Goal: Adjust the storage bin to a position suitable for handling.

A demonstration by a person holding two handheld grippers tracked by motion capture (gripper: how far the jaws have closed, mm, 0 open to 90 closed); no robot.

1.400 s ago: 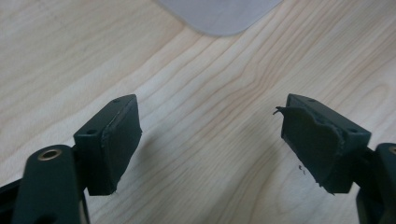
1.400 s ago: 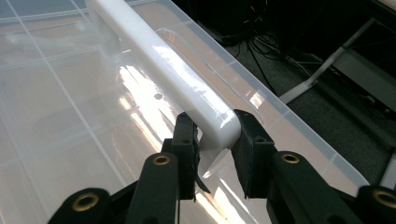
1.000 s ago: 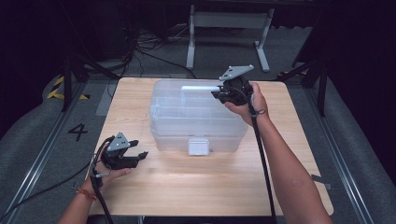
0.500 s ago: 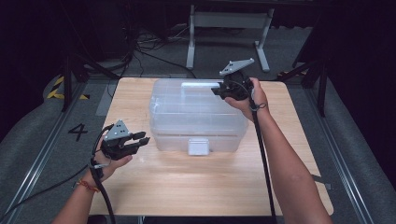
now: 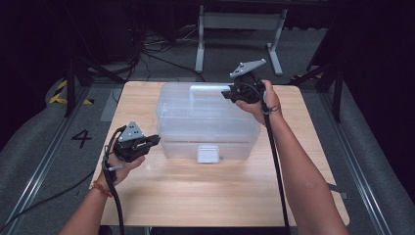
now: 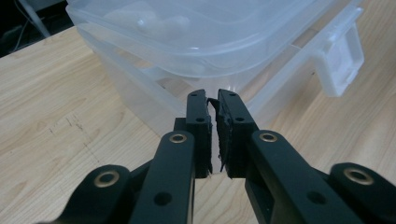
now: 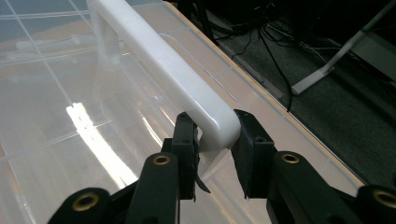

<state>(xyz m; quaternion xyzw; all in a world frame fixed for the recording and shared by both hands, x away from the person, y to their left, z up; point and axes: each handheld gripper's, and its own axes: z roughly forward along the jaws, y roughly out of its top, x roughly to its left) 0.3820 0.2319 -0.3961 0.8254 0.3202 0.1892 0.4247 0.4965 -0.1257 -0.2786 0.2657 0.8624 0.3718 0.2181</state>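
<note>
Since the earlier frame the left gripper [image 5: 152, 141] has risen off the light wooden counter [image 5: 205, 196] and come closer to the near left corner of the clear, rectangular plastic storage box [image 5: 205, 122], and its jaws have just been closing with nothing between them. In the left gripper view the two black pads [image 6: 201, 126] stand almost together, a thin slit left between them, and they hold nothing; the box's corner lies just beyond their tips, not touched. The right gripper [image 5: 230, 94] has kept its place at the far right of the box's lid.

The box sits in the middle of the counter, nearer its far edge, with its translucent lid [image 6: 201, 32] on and a white latch tab [image 5: 207, 153] hanging at the middle of its near wall. In the left gripper view the same latch [image 6: 343, 60] shows at the right of the box.

In the right gripper view the right gripper [image 7: 215, 135] is clamped on the near end of the white, bar-shaped plastic handle [image 7: 163, 65] that runs along the top of the lid; the bend of the handle lies between the two black jaws, one on each side of it. The person's right hand [image 5: 262, 100] wraps the gripper's body, and a black cable [image 5: 276, 166] trails back along the forearm
</note>
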